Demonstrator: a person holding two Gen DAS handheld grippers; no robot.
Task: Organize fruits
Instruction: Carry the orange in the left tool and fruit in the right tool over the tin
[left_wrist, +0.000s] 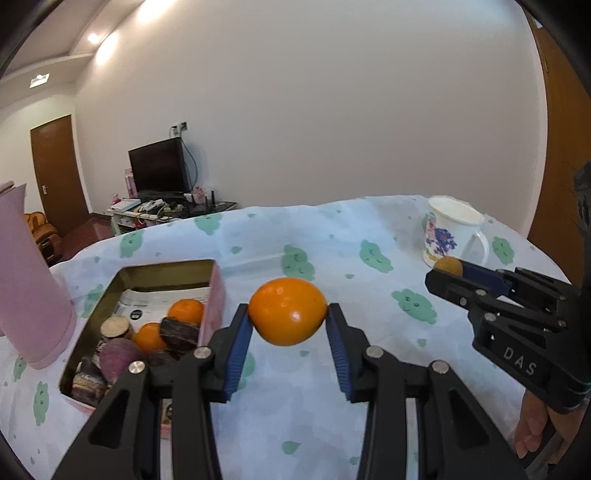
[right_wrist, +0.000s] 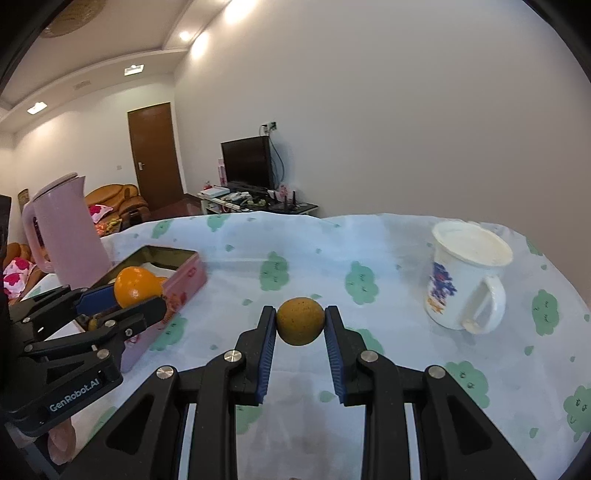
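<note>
1. The left gripper (left_wrist: 288, 314) is clamped on an orange (left_wrist: 287, 311), pads on its two sides, the fruit held clear above the bench (left_wrist: 314, 236).
2. The right gripper (right_wrist: 300, 321) is clamped on a small brown fruit (right_wrist: 300, 320), speckled and round, also carried above the cloth.
3. The tin (left_wrist: 218, 291), pink and open-topped, lies just ahead and to the left of the left gripper. It already holds two oranges (left_wrist: 185, 311) and some dark purple pieces I cannot name for certain.
4. The relation that matters: the tin lies to the left of both grippers, and the left one is plainly nearer. In the right wrist view the left gripper with its orange stands right at the tin's near corner, while the right gripper is well apart from the tin, out over open cloth.
5. The tin's long axis runs away from the left gripper, slanting rightward. Its near end is crowded and the far end looks free, so a drop probably belongs farther along.
6. My judgement: the orange should go in first, the brown fruit after, so the two grippers do not meet over the opening.
7. A mug (right_wrist: 465, 277) stands ahead and to the right of the right gripper, and a pink jug (right_wrist: 70, 236) stands beyond the tin; neither is in the way.
</note>
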